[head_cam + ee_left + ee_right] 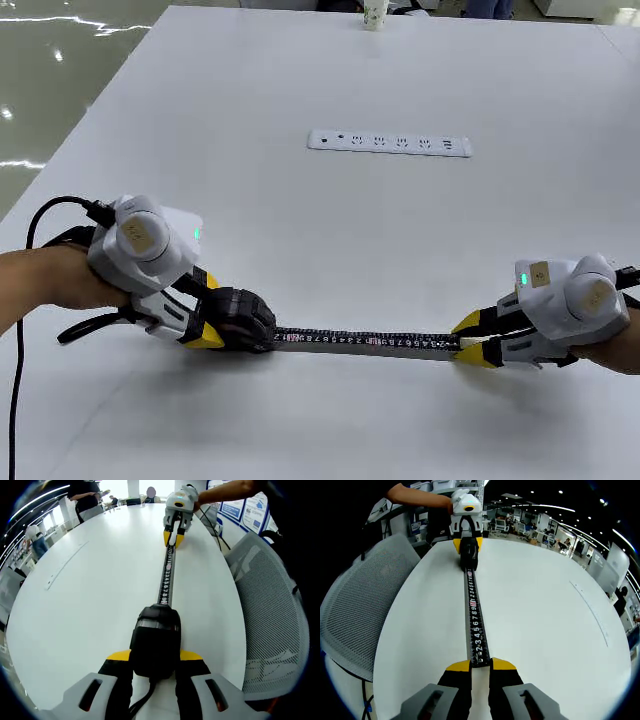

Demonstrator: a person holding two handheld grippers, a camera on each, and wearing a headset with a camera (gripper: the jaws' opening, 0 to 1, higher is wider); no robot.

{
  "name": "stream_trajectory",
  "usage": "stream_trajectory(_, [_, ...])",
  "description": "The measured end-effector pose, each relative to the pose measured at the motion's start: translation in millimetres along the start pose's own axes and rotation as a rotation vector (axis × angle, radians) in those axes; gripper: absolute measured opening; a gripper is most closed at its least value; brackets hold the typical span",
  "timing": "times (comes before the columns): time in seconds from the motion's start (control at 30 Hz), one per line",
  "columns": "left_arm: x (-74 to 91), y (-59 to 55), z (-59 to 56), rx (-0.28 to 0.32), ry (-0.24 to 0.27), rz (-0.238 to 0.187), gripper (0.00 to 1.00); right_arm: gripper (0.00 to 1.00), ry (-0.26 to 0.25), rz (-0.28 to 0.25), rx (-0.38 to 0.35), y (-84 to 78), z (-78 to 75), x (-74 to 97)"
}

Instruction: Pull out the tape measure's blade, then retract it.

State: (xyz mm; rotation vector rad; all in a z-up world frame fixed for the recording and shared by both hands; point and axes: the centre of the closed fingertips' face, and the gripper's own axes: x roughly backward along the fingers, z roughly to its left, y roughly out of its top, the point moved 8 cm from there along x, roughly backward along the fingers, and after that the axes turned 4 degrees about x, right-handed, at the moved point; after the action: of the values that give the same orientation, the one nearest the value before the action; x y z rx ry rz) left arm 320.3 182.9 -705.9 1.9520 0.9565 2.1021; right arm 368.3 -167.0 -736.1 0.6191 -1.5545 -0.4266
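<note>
My left gripper (213, 311) is clamped around the black, rounded plastic tape measure case (242, 318), its yellow-tipped jaws pressed to the two flanks. My right gripper (469, 339) is drawn in narrow, pinching the free end of the dark metal blade with white numerals (365, 341). The blade runs straight between my two tongs, low over the plain white table (400, 230), and the case sits at my left side near the front edge. I judge the pull-out largely done and the retract next. To do it well, I would bring the right tongs towards the case along the blade's own line, level and unhurried, so the strip feeds into the slot without twisting or buckling. I would not let go of the tip far out, since the spring could whip it home. The left grip should stay firm on the case so it does not roll, and I cannot tell whether a lock on the case is engaged. The only container I see is a small pale paper cup (375, 14) at the far edge of the table, well apart from the work. It is too distant to say what it holds. A long white power strip (388, 143) lies between it and me.
</note>
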Motion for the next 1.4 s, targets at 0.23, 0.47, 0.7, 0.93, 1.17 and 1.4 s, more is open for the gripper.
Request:
stream_trajectory(0.23, [0.1,0.4,-0.2,0.001,0.0,-0.002,0.27,0.08,-0.004,0.001,-0.008,-1.9,-0.2,0.3])
stream_trajectory(0.47, [-1.2,1.1,-0.5,-0.003,-0.007,-0.004,0.28,0.1,0.012,0.027,0.017,0.4,-0.1,-1.2])
stream_trajectory(0.7, [-1.3,1.3,-0.6,0.003,-0.003,-0.001,0.28,0.11,0.009,0.053,0.029,-0.6,-2.1,-4.2])
stream_trajectory(0.93, [-1.8,1.7,-0.8,0.002,-0.002,0.004,0.29,0.12,0.006,0.063,0.035,-0.1,-2.4,-5.6])
stream_trajectory(1.17, [-2.6,1.3,-1.2,-0.002,-0.002,0.021,0.29,0.14,0.013,0.076,0.045,1.6,-1.2,-6.5])
stream_trajectory(1.4, [-3.1,-0.2,-2.4,0.003,0.004,0.029,0.36,0.18,0.006,0.08,0.046,4.2,-0.2,-7.0])
